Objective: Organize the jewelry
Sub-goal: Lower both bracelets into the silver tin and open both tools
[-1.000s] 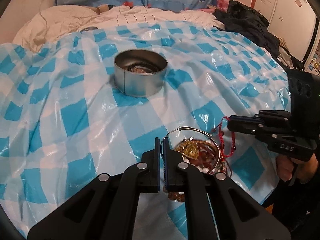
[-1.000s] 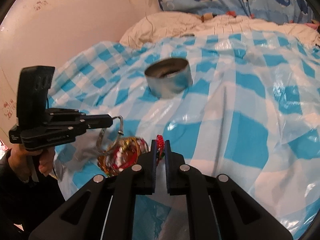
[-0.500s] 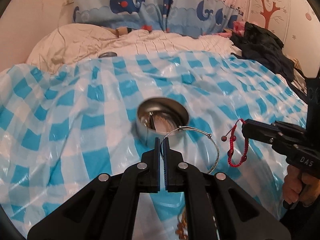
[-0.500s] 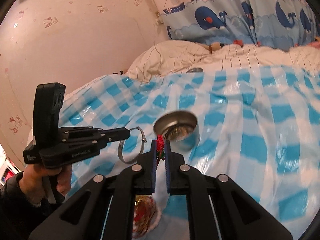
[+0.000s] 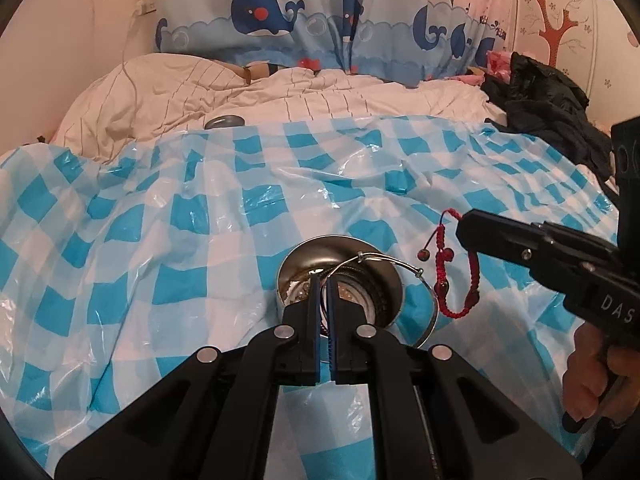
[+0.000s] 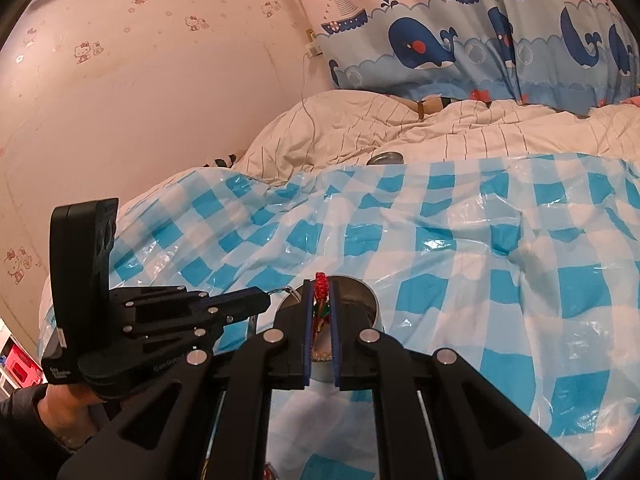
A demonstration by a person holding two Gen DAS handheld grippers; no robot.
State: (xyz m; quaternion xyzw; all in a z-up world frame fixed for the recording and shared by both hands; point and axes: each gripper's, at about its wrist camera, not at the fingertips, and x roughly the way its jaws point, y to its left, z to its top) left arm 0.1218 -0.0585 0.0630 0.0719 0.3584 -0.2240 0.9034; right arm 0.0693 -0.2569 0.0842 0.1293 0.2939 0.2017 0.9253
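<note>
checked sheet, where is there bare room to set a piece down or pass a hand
Free: the checked sheet left of the tin, and the wide stretch between the tin and the white quilt. Crowded: over the tin, where the left gripper holds a silver bangle and the right gripper a red bracelet.

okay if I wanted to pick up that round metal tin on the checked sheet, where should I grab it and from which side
Grip the metal tin by its upright rim, one finger inside and one outside, coming down from above. Its mouth faces up and the wall looks thin, while the whole tin is probably too wide to span. The far rim seems best: the left tool with its silver bangle hangs over the near side.
</note>
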